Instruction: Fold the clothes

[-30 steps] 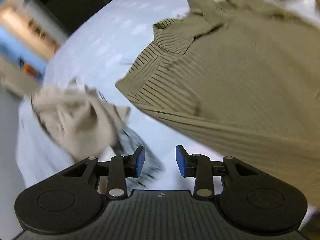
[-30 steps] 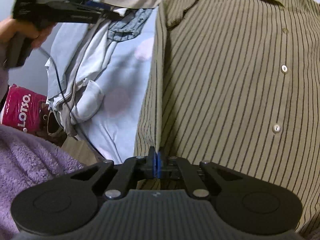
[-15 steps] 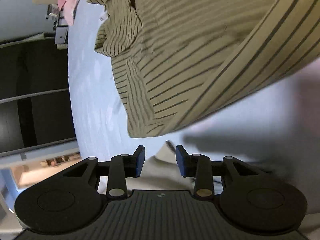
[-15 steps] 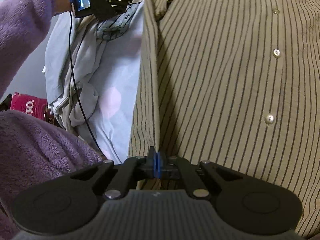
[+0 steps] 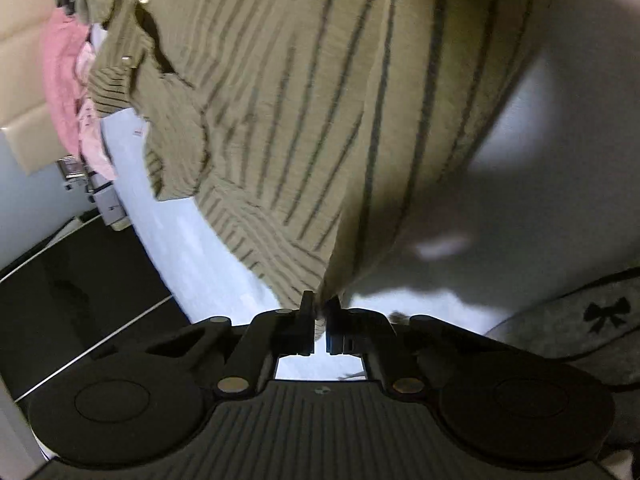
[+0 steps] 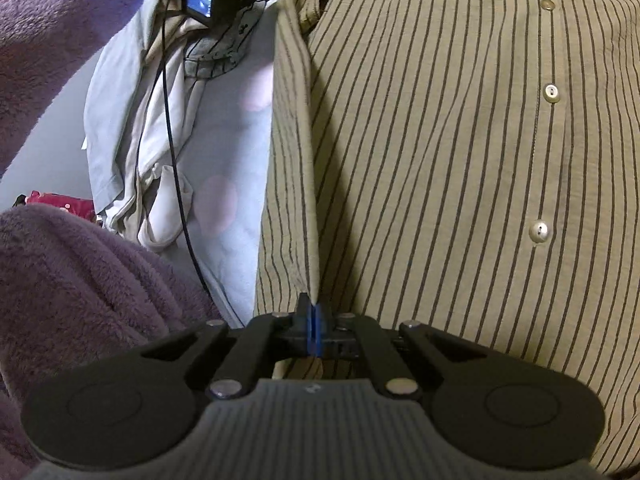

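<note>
Dim indoor light. The left wrist view is motion-blurred, a dark shadow crossing the pale sheet (image 5: 520, 184) at right. The right wrist view is sharper; both bend at the edges.

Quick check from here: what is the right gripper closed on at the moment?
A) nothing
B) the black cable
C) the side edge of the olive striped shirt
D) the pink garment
C: in the right wrist view the right gripper pinches the raised side edge of the olive striped shirt between its pads.

Both wrist cams v. close, angled down; shared: striped shirt (image 5: 320, 100) (image 6: 460, 160), pale sheet (image 5: 224, 264) (image 6: 240, 160).
</note>
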